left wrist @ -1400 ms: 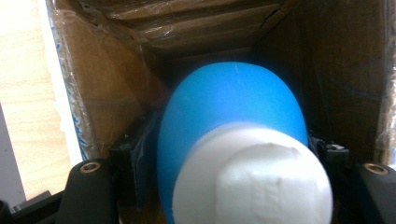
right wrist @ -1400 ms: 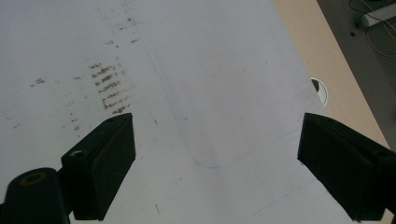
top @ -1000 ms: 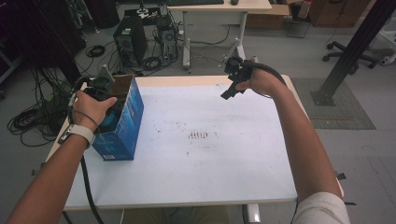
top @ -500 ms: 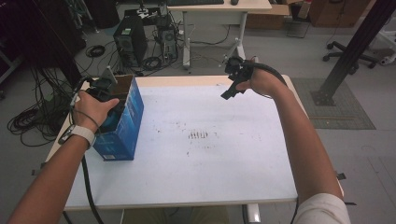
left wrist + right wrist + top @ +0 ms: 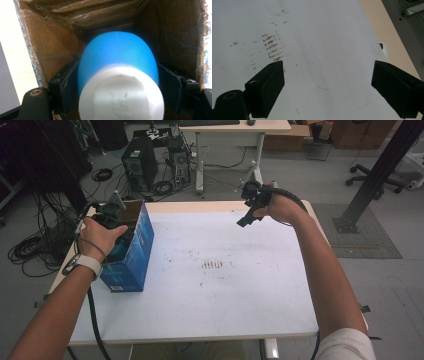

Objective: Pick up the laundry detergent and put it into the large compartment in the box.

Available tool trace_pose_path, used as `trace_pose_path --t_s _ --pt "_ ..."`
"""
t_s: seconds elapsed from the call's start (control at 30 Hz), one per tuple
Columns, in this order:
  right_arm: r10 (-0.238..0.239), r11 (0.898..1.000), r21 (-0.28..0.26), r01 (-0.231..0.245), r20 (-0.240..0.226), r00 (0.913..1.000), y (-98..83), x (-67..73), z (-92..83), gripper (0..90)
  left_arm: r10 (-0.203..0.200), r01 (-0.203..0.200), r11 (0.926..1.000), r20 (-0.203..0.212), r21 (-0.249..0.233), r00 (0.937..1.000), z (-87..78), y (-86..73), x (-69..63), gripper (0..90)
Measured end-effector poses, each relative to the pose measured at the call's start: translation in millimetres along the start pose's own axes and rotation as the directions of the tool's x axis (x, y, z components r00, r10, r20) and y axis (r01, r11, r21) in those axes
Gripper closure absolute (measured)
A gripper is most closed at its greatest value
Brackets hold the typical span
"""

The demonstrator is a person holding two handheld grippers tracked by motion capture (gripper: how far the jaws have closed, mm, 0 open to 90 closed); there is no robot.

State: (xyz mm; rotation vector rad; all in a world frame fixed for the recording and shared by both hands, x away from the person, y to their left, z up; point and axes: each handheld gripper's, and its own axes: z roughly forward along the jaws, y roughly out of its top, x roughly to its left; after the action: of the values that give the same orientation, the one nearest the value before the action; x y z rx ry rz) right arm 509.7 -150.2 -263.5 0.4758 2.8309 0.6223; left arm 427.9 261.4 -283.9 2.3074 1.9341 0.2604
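The left gripper (image 5: 116,222) reaches down into the open top of a blue cardboard box (image 5: 131,255) that stands upright near the left edge of the white table (image 5: 220,310). In the left gripper view a blue bottle with a white cap (image 5: 120,75) sits inside the box, cap toward the camera, its body between the two black jaws. The jaws have just been opening, and they now stand on either side of the bottle with a sliver of gap at each flank — to my eye a release, the bottle left resting in the box and no longer clamped, though how firmly it stands on the box floor is hidden. The brown inner walls crowd close, so the gripper has little room to spread. The right gripper (image 5: 251,209) hangs in the air over the far right part of the table, jaws wide apart and holding nothing — parked out of the way, probably, while the left hand works.
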Motion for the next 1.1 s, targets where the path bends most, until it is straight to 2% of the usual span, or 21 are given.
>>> trace_pose_path --t_s 0.27,0.7,1.1 --pt "0.0 1.0 -0.002 0.0 0.001 1.0 -0.8 0.0 -0.8 11.4 0.008 -0.008 1.0 -0.015 -0.006 0.9999 -2.1 -0.4 -1.6 22.6" --pt "-0.002 1.0 -0.009 0.002 0.003 1.0 -1.2 1.5 -3.0 11.4 0.02 -0.02 0.9998 -0.008 0.003 0.9998 -6.3 -1.3 -2.1 21.9" --pt "0.0 1.0 -0.012 0.0 0.004 1.0 -0.9 2.8 -3.5 11.4 0.033 -0.033 0.9993 -0.019 -0.016 0.9993 -10.0 -3.1 -4.2 21.9"
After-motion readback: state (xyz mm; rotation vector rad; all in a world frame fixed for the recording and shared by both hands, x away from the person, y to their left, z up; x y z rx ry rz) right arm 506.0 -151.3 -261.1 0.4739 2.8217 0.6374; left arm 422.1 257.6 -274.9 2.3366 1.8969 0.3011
